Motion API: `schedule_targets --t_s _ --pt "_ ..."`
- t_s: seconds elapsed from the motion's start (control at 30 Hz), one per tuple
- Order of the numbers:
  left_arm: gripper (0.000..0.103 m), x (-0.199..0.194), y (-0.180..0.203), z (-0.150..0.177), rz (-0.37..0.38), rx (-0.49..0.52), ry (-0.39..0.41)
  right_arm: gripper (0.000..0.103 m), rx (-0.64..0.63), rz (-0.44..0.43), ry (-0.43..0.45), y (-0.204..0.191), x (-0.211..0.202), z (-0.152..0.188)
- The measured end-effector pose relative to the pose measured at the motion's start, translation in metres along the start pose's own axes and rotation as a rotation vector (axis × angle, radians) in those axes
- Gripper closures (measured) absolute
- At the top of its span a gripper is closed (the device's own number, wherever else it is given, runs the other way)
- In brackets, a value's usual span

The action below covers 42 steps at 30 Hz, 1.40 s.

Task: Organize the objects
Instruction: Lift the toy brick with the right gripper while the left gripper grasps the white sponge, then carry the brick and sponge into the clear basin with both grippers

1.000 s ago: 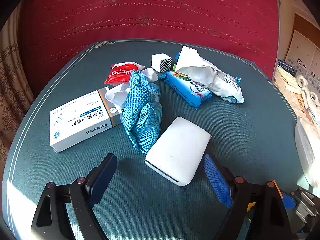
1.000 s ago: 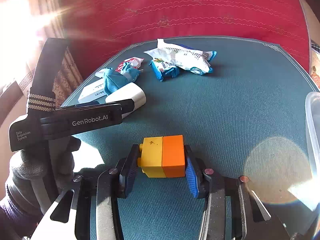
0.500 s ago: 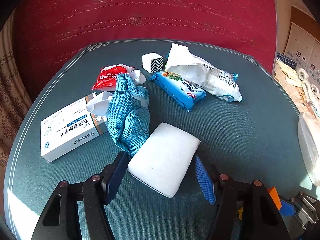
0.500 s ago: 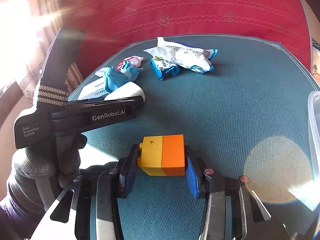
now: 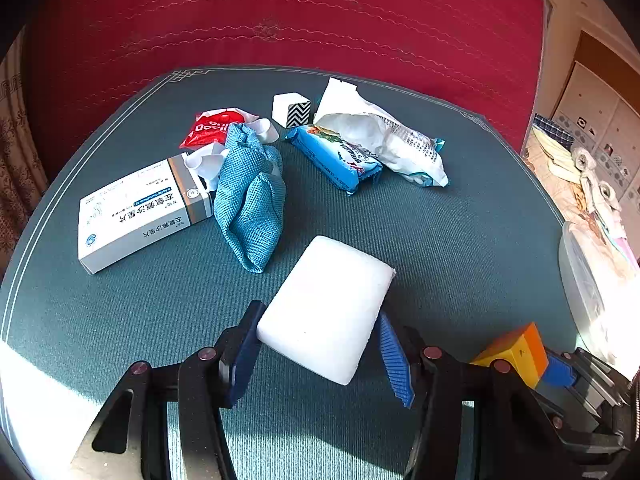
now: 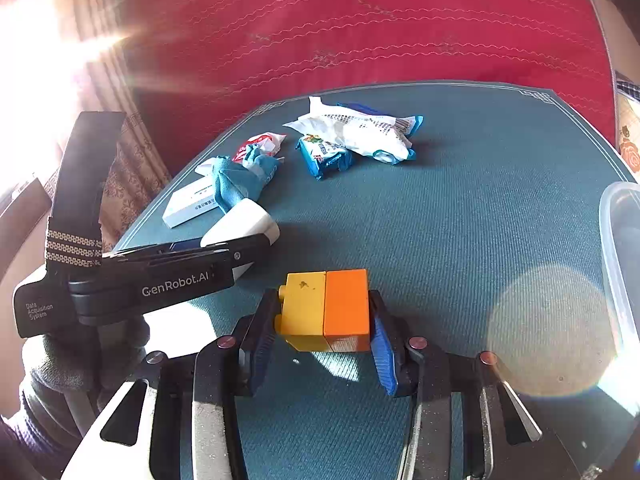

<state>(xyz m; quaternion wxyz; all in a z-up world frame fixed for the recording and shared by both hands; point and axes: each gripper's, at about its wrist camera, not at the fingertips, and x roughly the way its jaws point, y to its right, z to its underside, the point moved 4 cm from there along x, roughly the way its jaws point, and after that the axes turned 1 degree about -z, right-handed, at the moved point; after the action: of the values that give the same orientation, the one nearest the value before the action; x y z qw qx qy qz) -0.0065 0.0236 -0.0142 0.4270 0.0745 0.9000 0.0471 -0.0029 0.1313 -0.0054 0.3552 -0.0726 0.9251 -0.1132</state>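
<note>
Between closing left tongs [image 5: 320,350], white sponge [image 5: 328,304]; right tongs [image 6: 324,338] clamping yellow-orange block [image 6: 326,310].

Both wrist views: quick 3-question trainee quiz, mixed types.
1. True or false: the right gripper is shut on the yellow-orange block.
2. Between the closing fingers of the left gripper is: A) blue cloth B) white sponge C) medicine box
3. Which item has a black zigzag face?

Key: 1 true; 2 B; 3 the small white cube.
</note>
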Motion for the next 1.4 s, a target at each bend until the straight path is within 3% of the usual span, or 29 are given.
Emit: schedule_targets --t_s 0.5,1.1,1.4 --pt "0.045 -0.008 0.051 -0.011 0.064 0.086 0.031 0.059 0.091 0.129 0.097 0.052 -0.052 -0.018" --pt "0.045 -0.009 0.146 -0.017 0.180 0.256 0.051 0.059 0.304 0.458 0.168 0.172 -0.141 0.018" --pt "0.045 -0.005 0.192 -0.015 0.242 0.351 0.045 0.059 0.352 0.533 0.188 0.205 -0.159 0.027"
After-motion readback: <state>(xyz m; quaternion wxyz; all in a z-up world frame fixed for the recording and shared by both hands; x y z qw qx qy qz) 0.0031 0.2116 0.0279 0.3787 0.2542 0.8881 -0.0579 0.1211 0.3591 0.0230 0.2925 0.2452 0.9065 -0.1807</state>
